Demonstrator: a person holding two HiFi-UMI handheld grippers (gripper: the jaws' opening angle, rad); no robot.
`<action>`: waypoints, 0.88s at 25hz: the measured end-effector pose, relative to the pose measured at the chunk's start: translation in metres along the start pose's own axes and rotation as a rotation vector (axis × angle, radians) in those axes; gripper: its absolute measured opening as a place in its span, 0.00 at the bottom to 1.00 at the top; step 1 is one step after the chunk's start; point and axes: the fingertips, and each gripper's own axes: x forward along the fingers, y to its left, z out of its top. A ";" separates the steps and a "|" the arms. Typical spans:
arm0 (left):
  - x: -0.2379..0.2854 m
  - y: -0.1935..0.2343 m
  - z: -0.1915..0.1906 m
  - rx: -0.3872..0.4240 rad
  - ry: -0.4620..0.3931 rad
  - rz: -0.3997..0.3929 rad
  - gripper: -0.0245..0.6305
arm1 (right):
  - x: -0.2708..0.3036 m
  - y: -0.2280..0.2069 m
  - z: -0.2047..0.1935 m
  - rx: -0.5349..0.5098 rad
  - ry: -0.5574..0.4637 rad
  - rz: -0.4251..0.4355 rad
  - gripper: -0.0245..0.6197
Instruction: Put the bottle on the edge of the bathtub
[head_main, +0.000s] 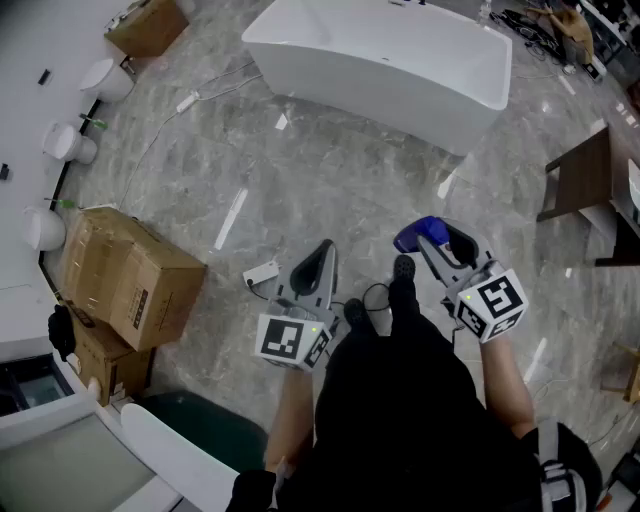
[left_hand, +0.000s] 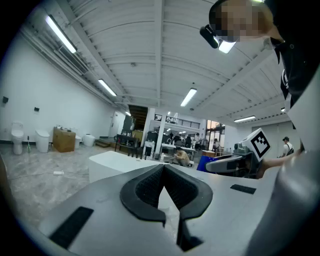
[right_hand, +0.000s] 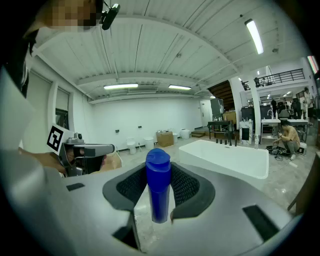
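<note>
— Starting nearest: what has the right tool (right_hand: 159, 176) got?
— It is clenched on a blue bottle (right_hand: 158, 185); the bottle stands upright between the two dark ribbed pads, one pad pressing on each side; its flip cap rises above them.
— And the left tool (left_hand: 162, 169)?
— Closed on nothing; its tips meet, with only the floor showing behind the gap; in the head view it sits beside the right one, both just in front of the person's dark clothes and pointing away from the body.
— Where is the bottle in relation to the bathtub?
— Well apart from it; the white freestanding bathtub (head_main: 400, 60) stands on the grey marbled floor (head_main: 330, 180) ahead of both tools; the bottle is in the air in the right tool, not on the rim.
— Anything farther off?
— Cardboard boxes (head_main: 130, 275) lie to the left; white toilets (head_main: 65, 145) line the left wall beyond them.
</note>
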 end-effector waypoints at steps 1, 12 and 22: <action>-0.003 0.001 -0.001 -0.005 -0.003 -0.003 0.06 | 0.001 0.005 0.000 -0.006 -0.001 -0.005 0.26; -0.018 0.010 -0.015 -0.022 0.020 -0.048 0.06 | -0.006 0.031 -0.008 0.006 -0.006 -0.063 0.26; -0.003 0.033 -0.023 -0.054 0.040 -0.049 0.06 | 0.022 0.033 -0.021 0.047 0.059 -0.006 0.26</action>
